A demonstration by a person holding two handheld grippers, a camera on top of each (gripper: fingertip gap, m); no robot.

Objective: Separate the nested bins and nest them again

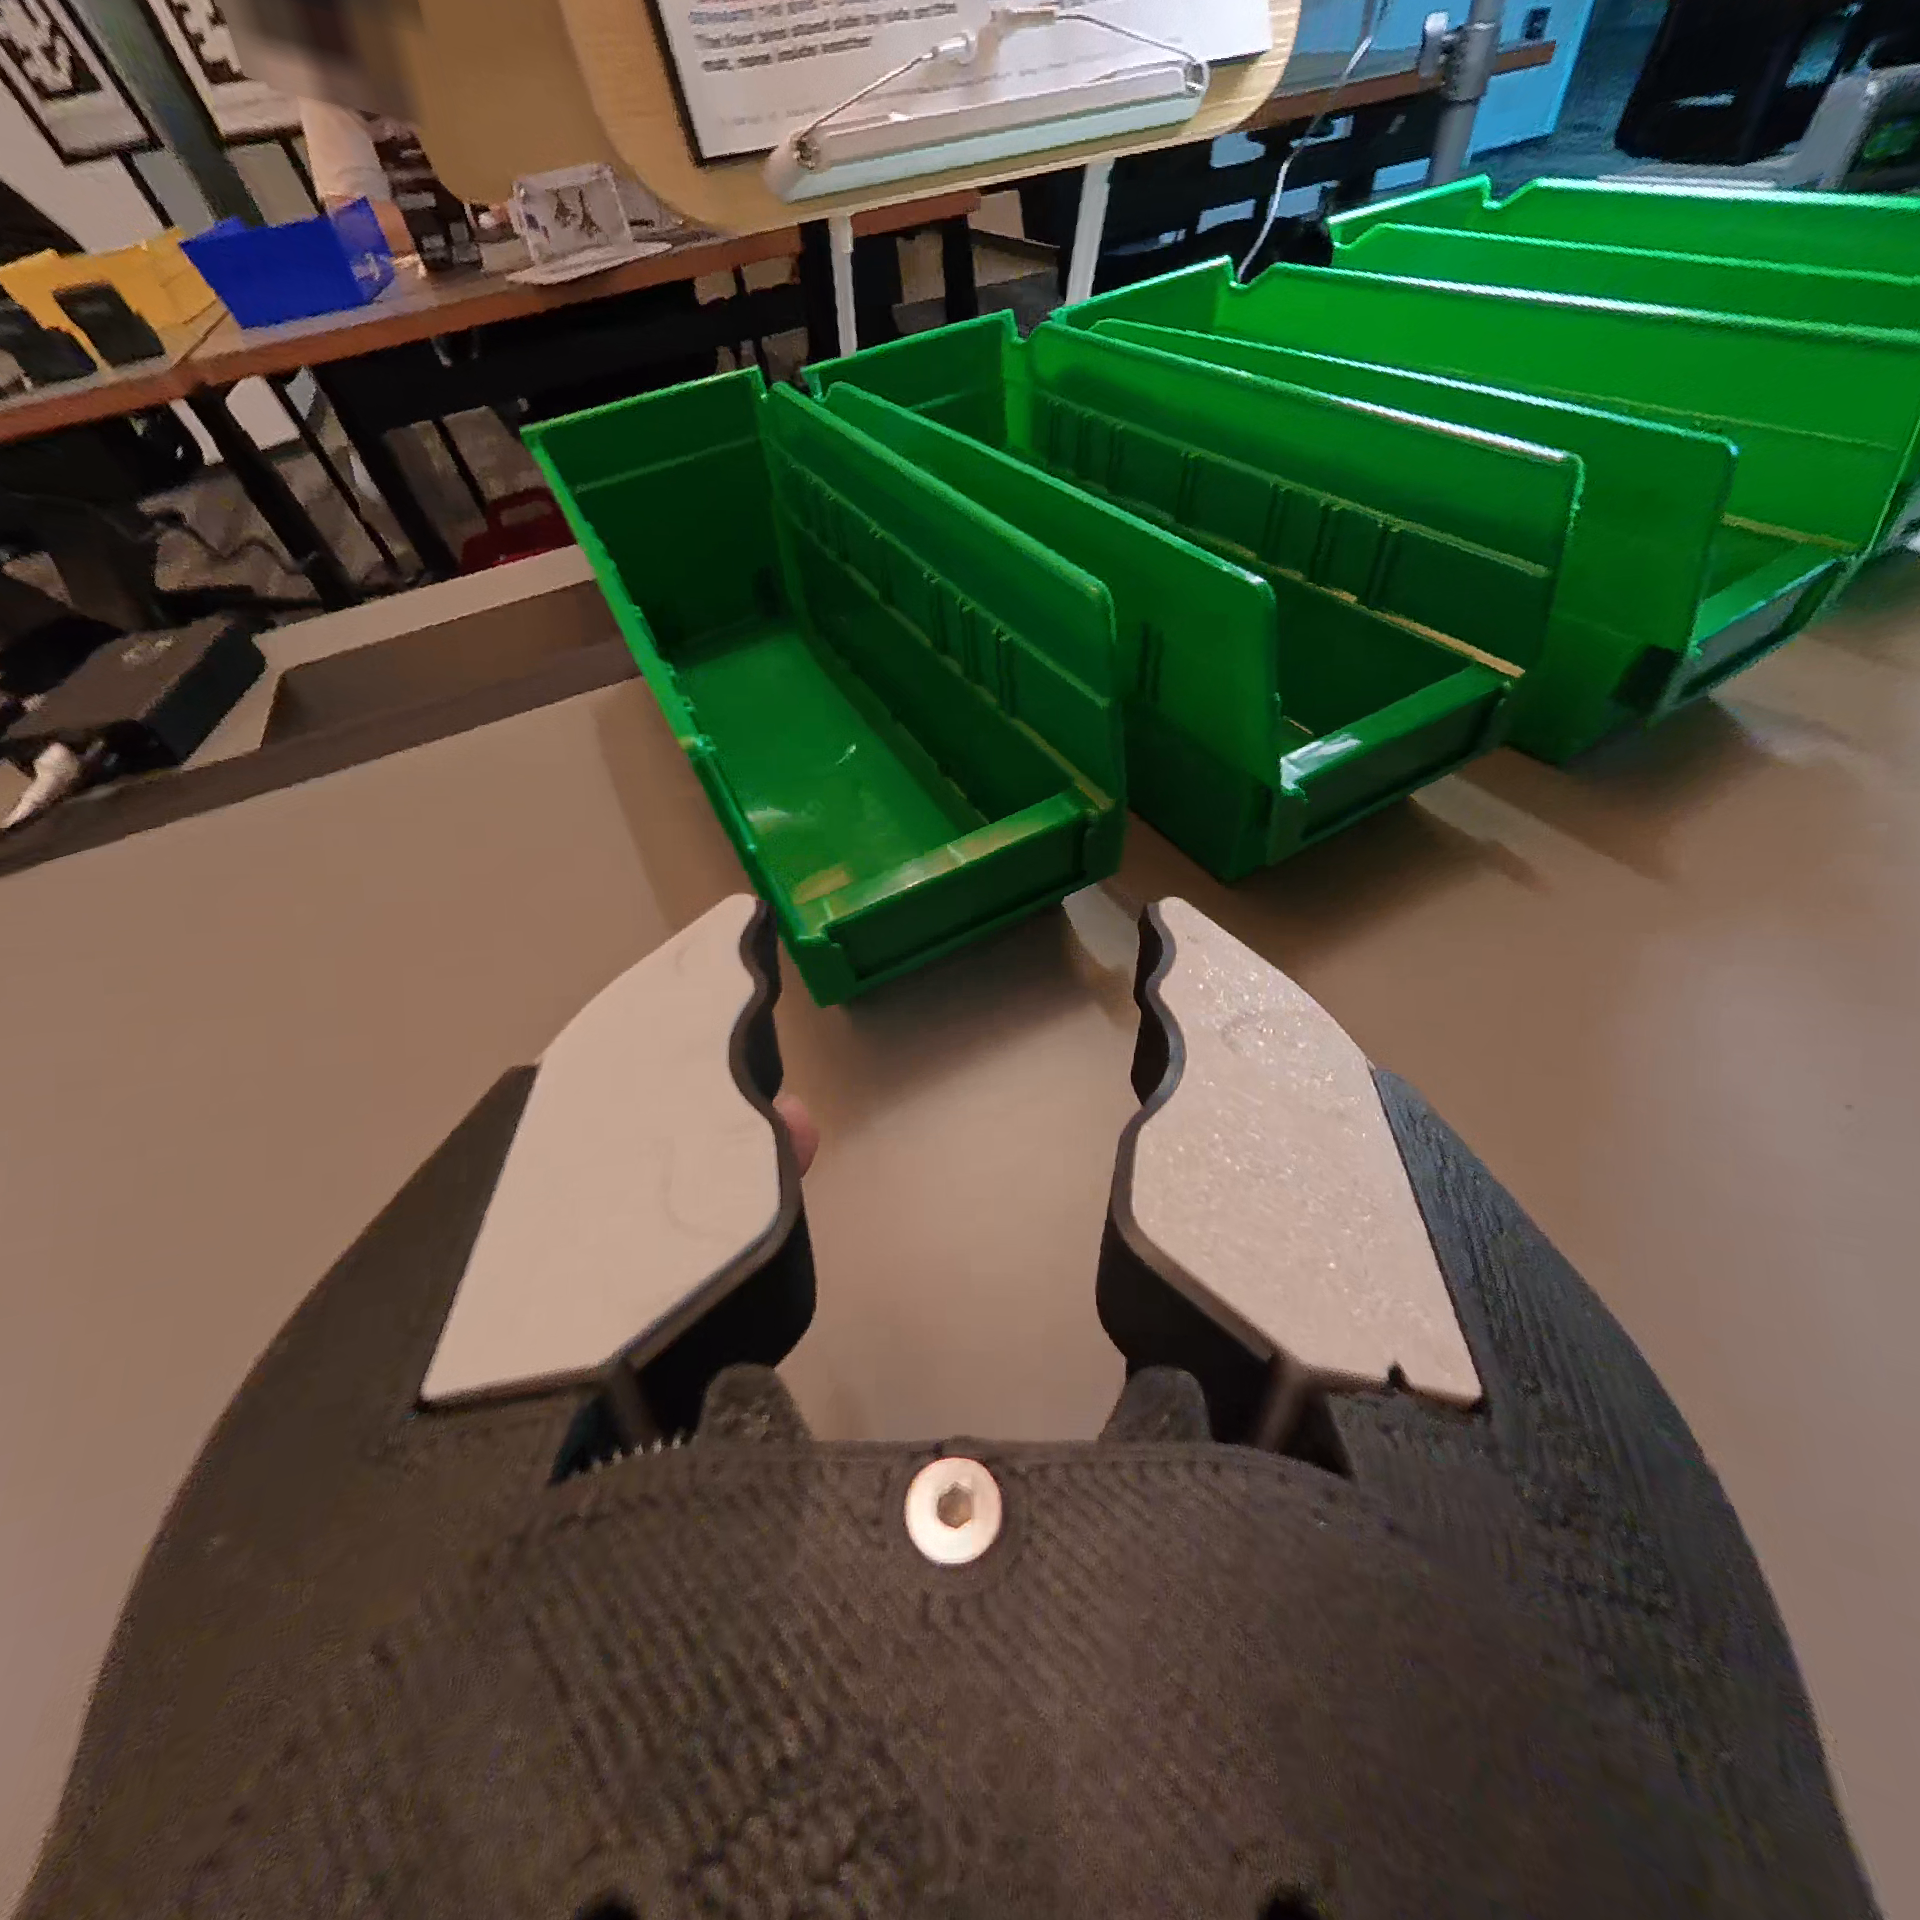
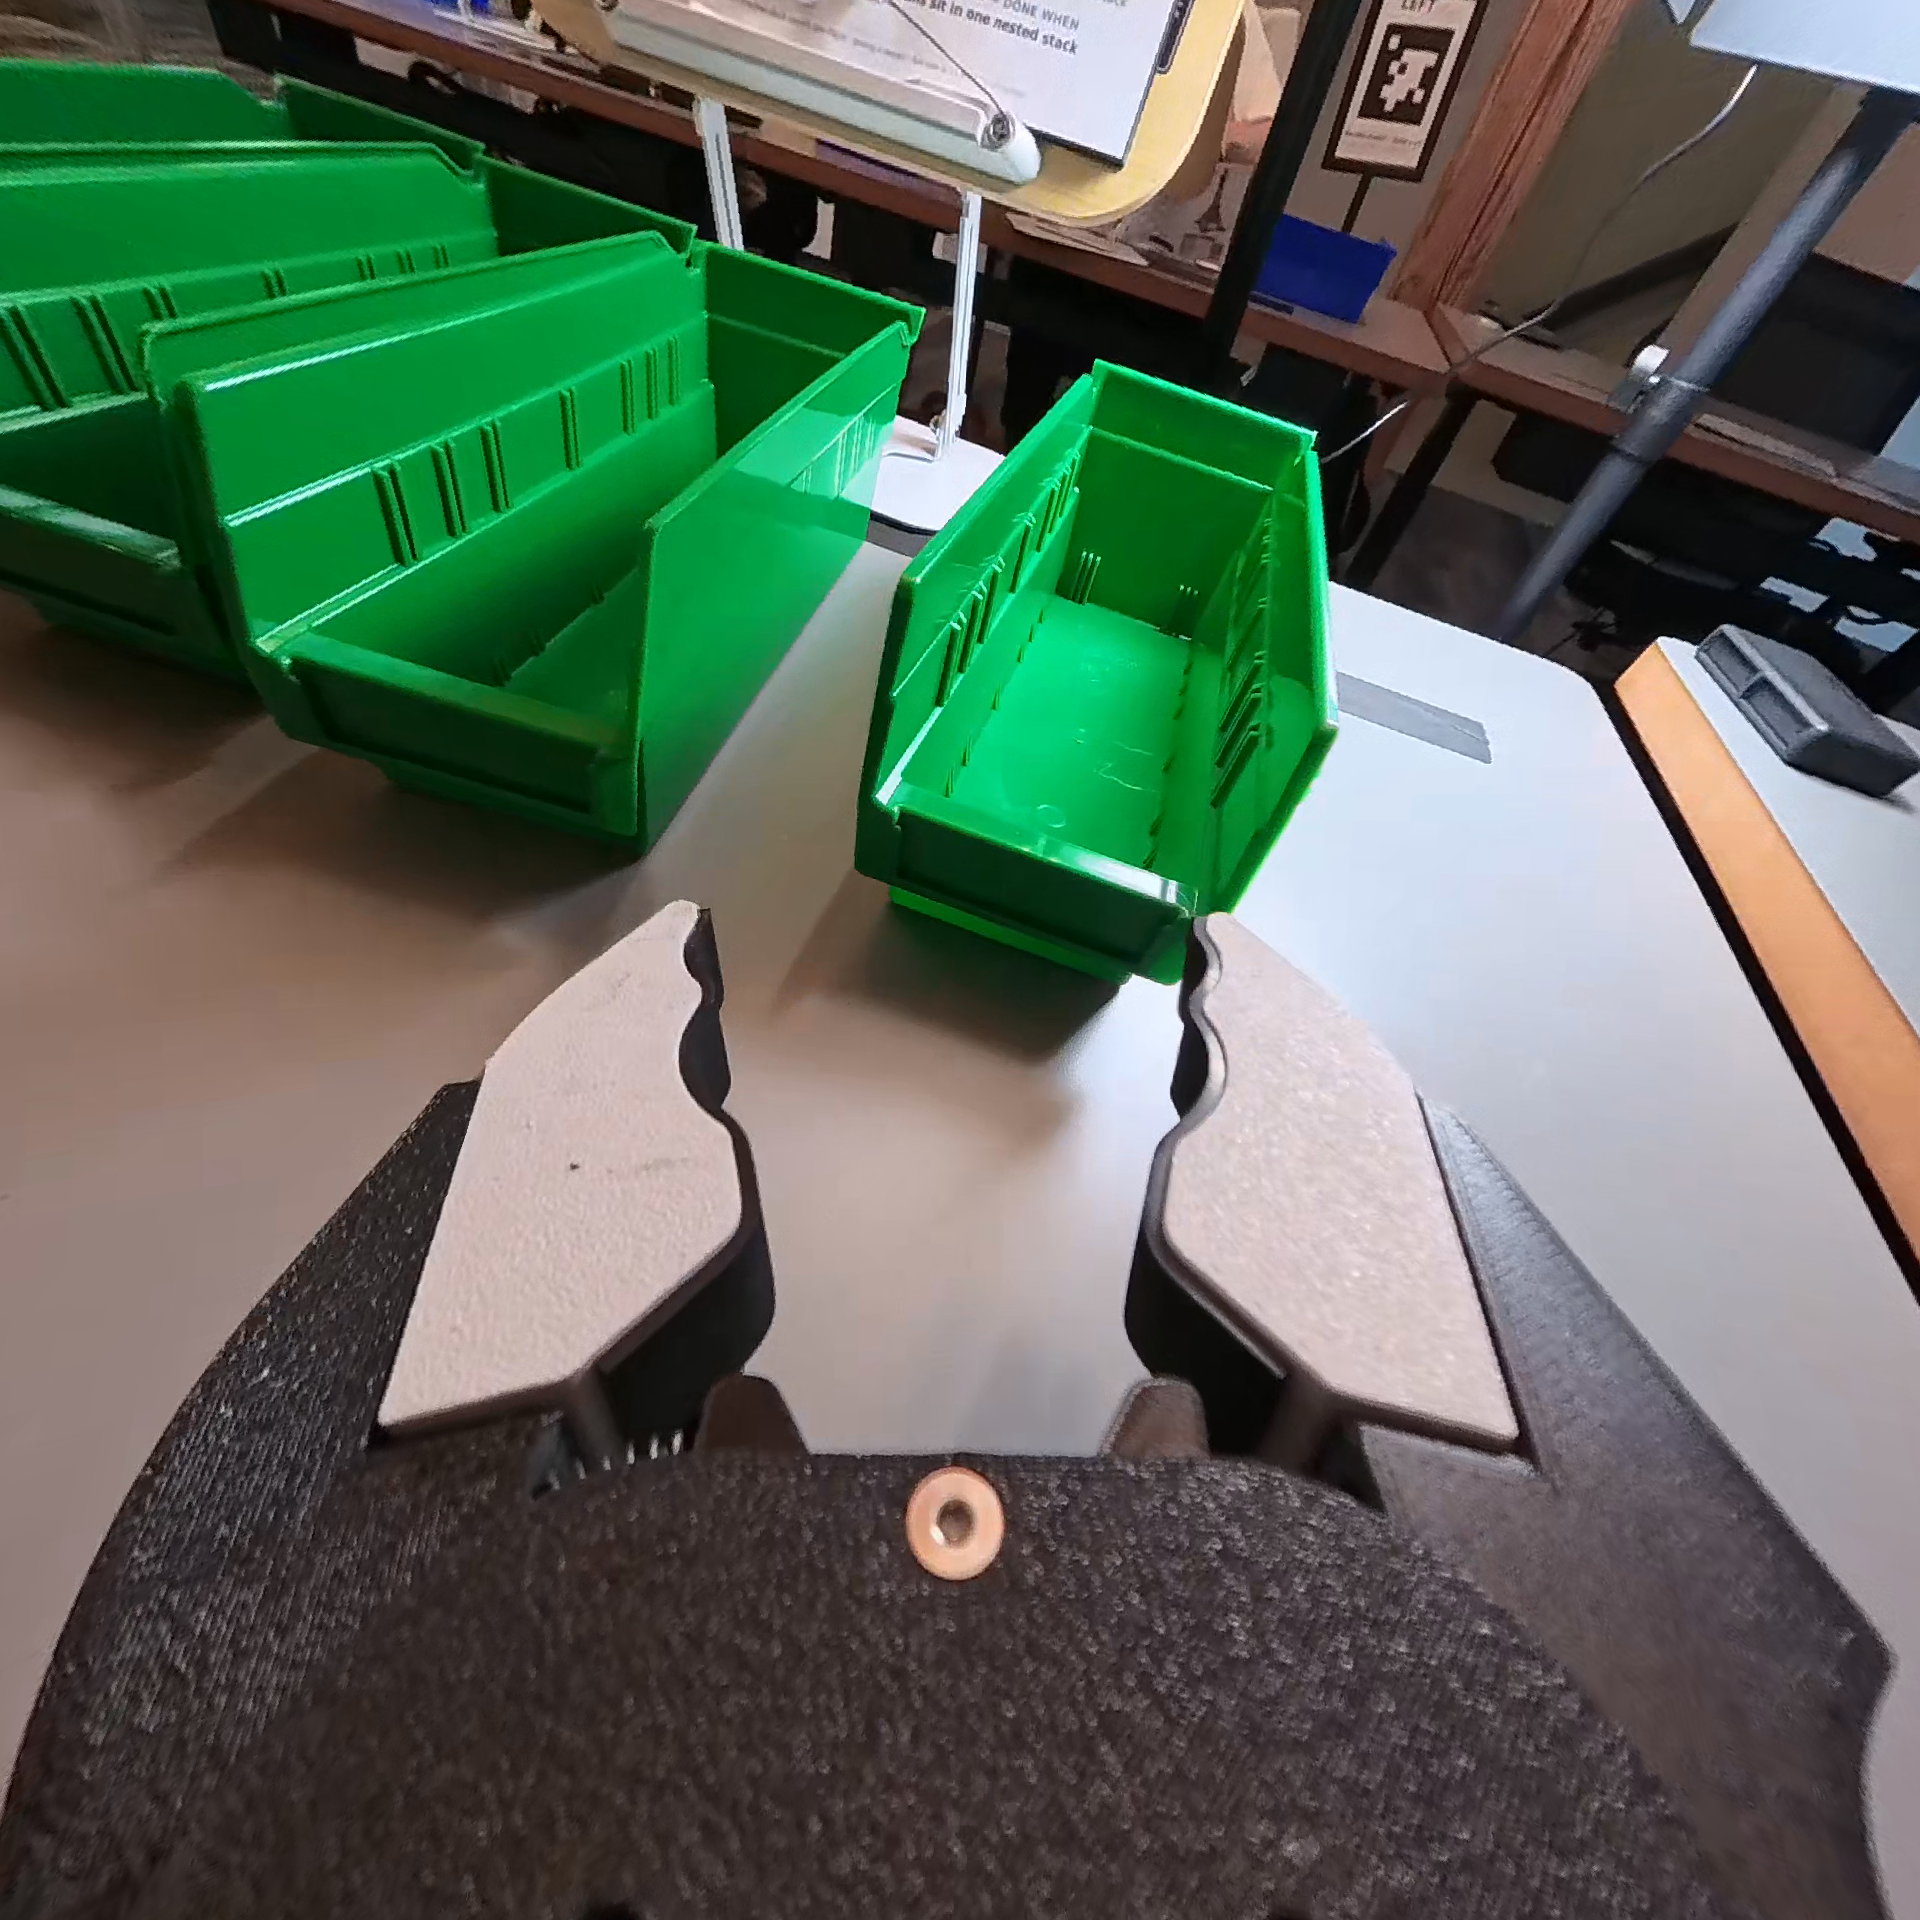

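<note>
In the left wrist view several green bins stand side by side on the grey table (image 1: 312, 1039). The nearest, leftmost bin (image 1: 831, 748) is empty, and wider bins (image 1: 1351, 665) follow to its right. My left gripper (image 1: 956, 935) is open and empty, just short of that bin's front lip. In the right wrist view a small empty green bin (image 2: 1101, 686) stands alone at the right. A wider bin (image 2: 520, 582) and more bins (image 2: 156, 291) stand to its left. My right gripper (image 2: 951, 935) is open and empty, its right fingertip close to the small bin's front corner.
A clipboard stand holding a sheet (image 1: 987, 104) rises behind the bins, and it shows in the right wrist view (image 2: 883, 62) too. The table's left edge (image 1: 312, 707) is near. A second table with an orange edge (image 2: 1766, 883) and a black object (image 2: 1808, 717) lie to the right.
</note>
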